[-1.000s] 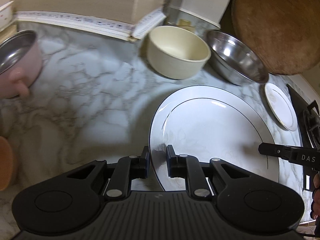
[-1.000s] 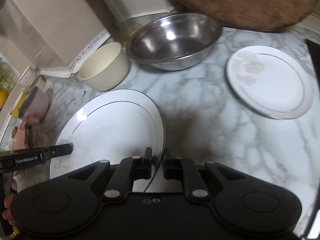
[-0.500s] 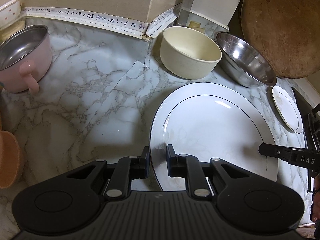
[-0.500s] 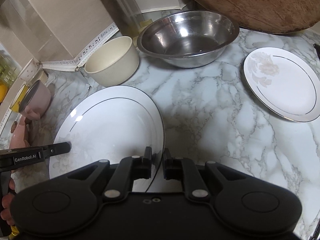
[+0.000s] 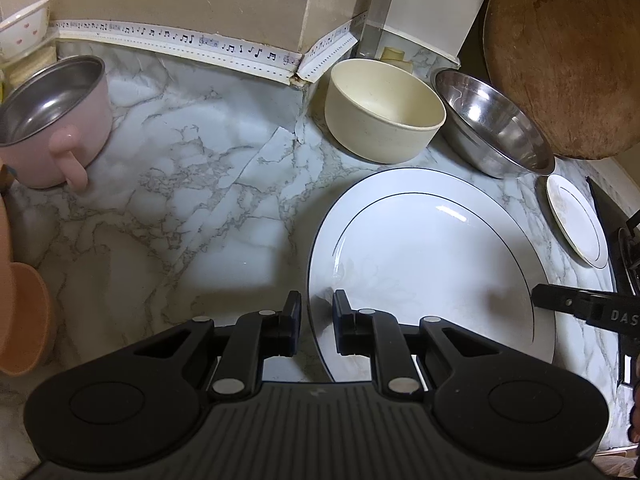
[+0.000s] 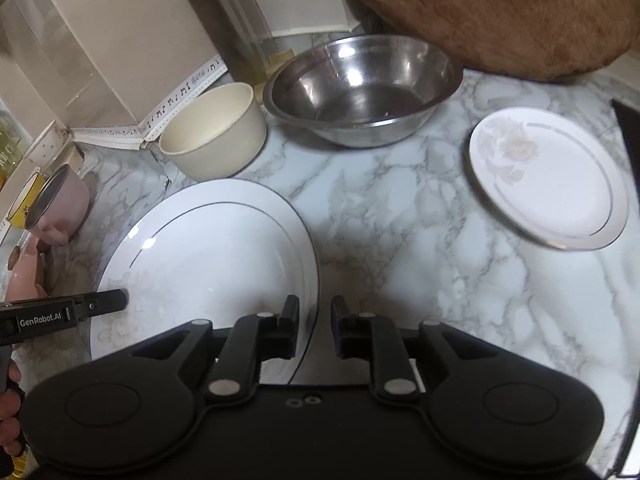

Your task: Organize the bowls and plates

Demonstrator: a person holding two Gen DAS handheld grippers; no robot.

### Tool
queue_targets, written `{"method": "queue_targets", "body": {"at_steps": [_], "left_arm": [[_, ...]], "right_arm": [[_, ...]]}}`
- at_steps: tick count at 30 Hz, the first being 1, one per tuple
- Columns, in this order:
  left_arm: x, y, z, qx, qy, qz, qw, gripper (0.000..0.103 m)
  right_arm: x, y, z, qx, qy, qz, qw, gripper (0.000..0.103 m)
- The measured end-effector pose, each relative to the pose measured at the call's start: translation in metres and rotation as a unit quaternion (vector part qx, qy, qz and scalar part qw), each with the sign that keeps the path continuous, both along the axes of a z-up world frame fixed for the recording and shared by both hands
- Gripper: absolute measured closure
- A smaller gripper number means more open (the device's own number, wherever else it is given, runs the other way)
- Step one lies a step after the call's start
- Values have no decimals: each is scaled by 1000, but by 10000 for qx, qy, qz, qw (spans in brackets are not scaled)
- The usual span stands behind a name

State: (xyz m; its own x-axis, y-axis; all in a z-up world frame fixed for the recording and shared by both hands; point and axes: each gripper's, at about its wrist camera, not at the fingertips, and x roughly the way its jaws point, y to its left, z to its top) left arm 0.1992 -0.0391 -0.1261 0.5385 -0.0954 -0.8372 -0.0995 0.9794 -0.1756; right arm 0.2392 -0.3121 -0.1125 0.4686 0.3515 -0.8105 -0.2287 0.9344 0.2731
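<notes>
- The left gripper [image 5: 317,312] pinched the near left rim of the big plate [image 5: 432,264], its fingers close together on either side of the edge.
- The right gripper [image 6: 315,320] straddled the opposite rim. Its jaws had just been opening, so the rim stood between them with a gap on each side and was no longer squeezed as it had been a second earlier.
- The plate lay low over the marble surface [image 5: 180,200]. Both gripper bodies hid its near edge, and I could not tell whether it rested flat.
- Just behind it stood a cream bowl [image 5: 384,108], with a steel bowl [image 5: 492,128] beside that.
- A round wooden board [image 5: 568,60] leaned behind the steel bowl, cut off at the frame.
- A small plate [image 6: 548,180] sat apart to the right.
- Far left were a pink pot [image 5: 52,120] and an orange bowl [image 5: 24,320], the latter only partly in view.
- The plate and bowls had kept their places.
</notes>
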Motion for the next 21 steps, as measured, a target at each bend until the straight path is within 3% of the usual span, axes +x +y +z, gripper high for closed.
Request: {"method": "queue_targets", "body": {"at_steps": [14,21], "left_arm": [[-21,-8,33,327,-406,-172,9985,87],[-30,-18,50,209,-445,-435,9978,84]], "right_arm": [[-24,7,27,-323,-372,143,9987,72],[-40,10,43,-456,-573,199,9971,58]]}}
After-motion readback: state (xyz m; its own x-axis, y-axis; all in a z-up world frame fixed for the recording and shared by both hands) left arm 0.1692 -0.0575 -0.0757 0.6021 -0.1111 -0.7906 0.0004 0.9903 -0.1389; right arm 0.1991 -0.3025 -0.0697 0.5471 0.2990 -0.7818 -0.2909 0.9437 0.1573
